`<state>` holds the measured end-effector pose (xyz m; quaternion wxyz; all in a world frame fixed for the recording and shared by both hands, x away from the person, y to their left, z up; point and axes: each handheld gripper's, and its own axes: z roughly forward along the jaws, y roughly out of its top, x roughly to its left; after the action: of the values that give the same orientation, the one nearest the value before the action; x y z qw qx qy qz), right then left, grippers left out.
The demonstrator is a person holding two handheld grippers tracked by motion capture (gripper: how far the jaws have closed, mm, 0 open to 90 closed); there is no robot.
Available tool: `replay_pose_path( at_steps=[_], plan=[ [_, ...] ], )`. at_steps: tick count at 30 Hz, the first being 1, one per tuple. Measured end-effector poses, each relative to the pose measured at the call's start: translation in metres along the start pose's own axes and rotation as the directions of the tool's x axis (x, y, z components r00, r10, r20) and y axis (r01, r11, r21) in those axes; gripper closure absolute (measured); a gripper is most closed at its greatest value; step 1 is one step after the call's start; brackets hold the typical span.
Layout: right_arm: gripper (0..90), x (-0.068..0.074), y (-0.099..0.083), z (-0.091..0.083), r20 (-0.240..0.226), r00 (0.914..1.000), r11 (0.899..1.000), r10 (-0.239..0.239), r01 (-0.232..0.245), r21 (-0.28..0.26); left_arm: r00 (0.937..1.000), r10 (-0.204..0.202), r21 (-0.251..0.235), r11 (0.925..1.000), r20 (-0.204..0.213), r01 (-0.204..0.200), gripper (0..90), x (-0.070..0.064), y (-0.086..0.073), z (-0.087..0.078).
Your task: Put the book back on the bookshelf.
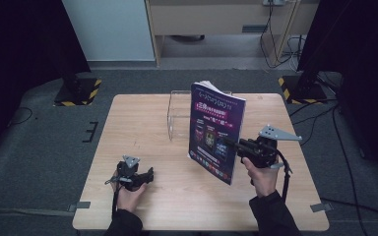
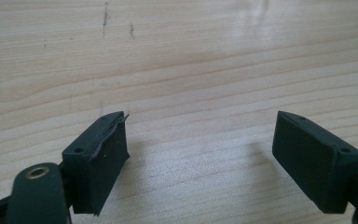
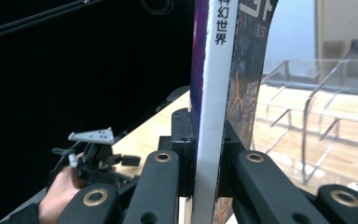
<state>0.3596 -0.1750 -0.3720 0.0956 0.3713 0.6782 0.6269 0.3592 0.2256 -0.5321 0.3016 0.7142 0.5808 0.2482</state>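
right hand-held gripper (image 3: 207,154) clamps upright magazine (image 1: 216,130), top cropped; left hand-held gripper (image 2: 200,158) spread, empty

The high view looks forward and down from above the person's side, taking in the whole counter (image 1: 142,123). The left gripper view sits close over bare wood, looking down between its jaws. The right gripper view looks along its jaws across the counter, close against a book (image 3: 213,93). Both it and the high view catch the left gripper (image 3: 103,156).
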Motion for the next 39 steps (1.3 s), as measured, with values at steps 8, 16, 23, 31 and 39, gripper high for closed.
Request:
replay_pose_path(
  at_steps=[8, 16, 23, 31, 39],
  plan=[
    [82.9, -0.008, 0.008, -0.002, 0.052, 0.9987, 0.999, -0.003, 0.005, -0.035, 0.9999, -0.004, 0.001, 1.0000, -0.011, 0.004, 11.7, 0.002, -0.002, 0.003],
    [82.9, -0.019, 0.018, -0.008, 0.104, 0.9945, 0.997, 0.000, 0.007, -0.071, 0.9997, -0.014, 0.011, 0.9998, -0.020, 0.015, 7.2, 0.003, -0.001, 0.005],
    [82.9, -0.028, 0.025, -0.013, 0.147, 0.9891, 0.995, 0.002, 0.013, -0.097, 1.0000, 0.000, 0.030, 0.9995, 0.000, 0.000, 0.3, 0.003, 0.000, 0.007],
    [82.9, -0.038, 0.030, -0.019, 0.189, 0.9820, 0.991, 0.009, 0.016, -0.131, 1.0000, -0.004, 0.032, 0.9995, -0.005, 0.004, 0.0, 0.003, 0.000, 0.007],
    [82.9, -0.050, 0.034, -0.015, 0.231, 0.9729, 0.990, 0.012, 0.021, -0.140, 1.0000, -0.004, 0.033, 0.9995, -0.006, 0.004, 0.0, 0.003, 0.000, 0.007]
  ],
)
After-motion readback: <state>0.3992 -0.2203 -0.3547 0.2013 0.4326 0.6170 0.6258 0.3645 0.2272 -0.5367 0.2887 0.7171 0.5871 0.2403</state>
